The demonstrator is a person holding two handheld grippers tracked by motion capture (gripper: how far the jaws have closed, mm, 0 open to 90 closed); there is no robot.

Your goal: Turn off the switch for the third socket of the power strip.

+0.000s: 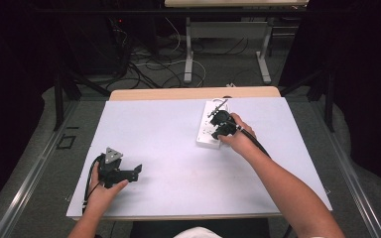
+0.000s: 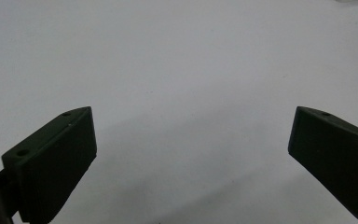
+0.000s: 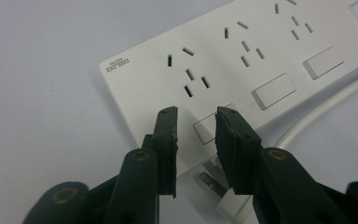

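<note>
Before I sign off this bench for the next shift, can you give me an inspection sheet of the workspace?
Surface: white table top, bare apart from the strip.
Job's things: white power strip, its sockets without plugs in the right gripper view; a white plug lies beside it, below the jaws.
Clutter: nothing seen.
Grippers: left gripper rests near the front edge, jaws wide apart, nothing between them; right gripper over the strip's end switch, jaws slightly apart, gripping nothing.
Cables: white cord beside the strip; black gripper cables.
Surroundings: dark room, floor cables, another table behind.
</note>
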